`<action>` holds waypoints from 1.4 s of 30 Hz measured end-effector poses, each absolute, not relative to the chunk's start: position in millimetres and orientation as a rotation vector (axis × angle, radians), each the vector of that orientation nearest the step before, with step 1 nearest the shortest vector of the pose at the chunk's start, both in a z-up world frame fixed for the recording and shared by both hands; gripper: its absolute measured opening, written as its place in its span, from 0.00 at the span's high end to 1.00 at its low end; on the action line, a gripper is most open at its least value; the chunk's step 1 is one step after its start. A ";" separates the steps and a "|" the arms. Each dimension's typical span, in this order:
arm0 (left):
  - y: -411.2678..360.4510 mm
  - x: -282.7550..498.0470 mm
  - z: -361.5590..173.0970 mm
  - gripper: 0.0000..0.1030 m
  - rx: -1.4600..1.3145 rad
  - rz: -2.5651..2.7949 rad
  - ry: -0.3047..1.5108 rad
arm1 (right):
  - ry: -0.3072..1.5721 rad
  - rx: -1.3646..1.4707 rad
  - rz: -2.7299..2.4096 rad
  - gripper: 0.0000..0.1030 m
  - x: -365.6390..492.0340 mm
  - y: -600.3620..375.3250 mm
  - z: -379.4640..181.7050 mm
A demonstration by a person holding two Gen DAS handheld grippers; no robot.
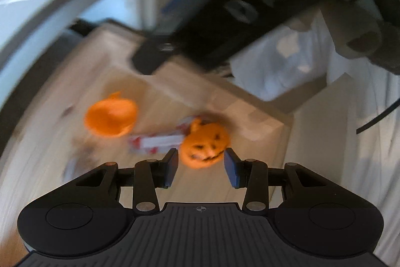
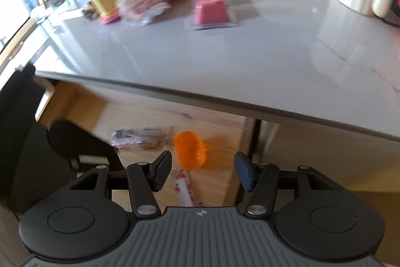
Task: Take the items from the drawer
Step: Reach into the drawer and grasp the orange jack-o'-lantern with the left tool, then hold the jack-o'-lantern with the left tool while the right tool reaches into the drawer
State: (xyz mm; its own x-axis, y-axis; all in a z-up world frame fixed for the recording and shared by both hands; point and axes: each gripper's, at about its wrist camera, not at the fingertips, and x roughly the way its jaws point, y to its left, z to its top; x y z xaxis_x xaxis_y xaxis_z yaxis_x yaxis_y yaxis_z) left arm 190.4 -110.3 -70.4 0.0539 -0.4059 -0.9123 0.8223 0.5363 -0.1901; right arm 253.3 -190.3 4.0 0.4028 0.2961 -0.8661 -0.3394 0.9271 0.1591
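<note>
We hold both grippers above the open drawer (image 1: 262,126). The left gripper (image 1: 201,162) has its jaws released; the jack-o'-lantern pumpkin (image 1: 203,148) sits on the drawer floor just ahead of and between its fingertips, not yet gripped. Beside that pumpkin lies a red-and-white packet (image 1: 155,142), and further left a second orange pumpkin (image 1: 111,118). The right gripper (image 2: 202,167) is likewise released and empty, with an orange pumpkin (image 2: 190,150) lying between and beyond its fingers and a flat packet (image 2: 183,188) beneath.

Risks from here:
- We judge that closing the left jaws too high on the rounded pumpkin may squeeze it out forwards.
- The left view is blurred; contact cannot be confirmed.
- The two grippers work close together inside one drawer and may collide.
- Lifting steeply may strike the countertop (image 2: 225,61) edge overhanging the drawer.

Further off, on the countertop, a pink box (image 2: 212,10) and other items already rest
</note>
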 end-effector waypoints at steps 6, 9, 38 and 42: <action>-131.8 190.3 -92.0 0.51 0.481 -0.977 1.198 | 1.075 0.024 0.321 0.46 255.8 -211.6 4.0; -131.3 192.2 -95.7 0.48 0.455 -0.985 1.213 | 1.070 0.059 0.286 0.46 257.6 -218.7 4.8; -16.7 178.2 -43.0 0.47 0.214 -0.755 1.220 | 1.079 -0.087 0.303 0.46 247.3 -197.1 -10.8; 32.5 190.7 -22.2 0.47 0.138 -0.625 1.186 | 1.080 -0.122 0.312 0.46 244.7 -191.6 -12.5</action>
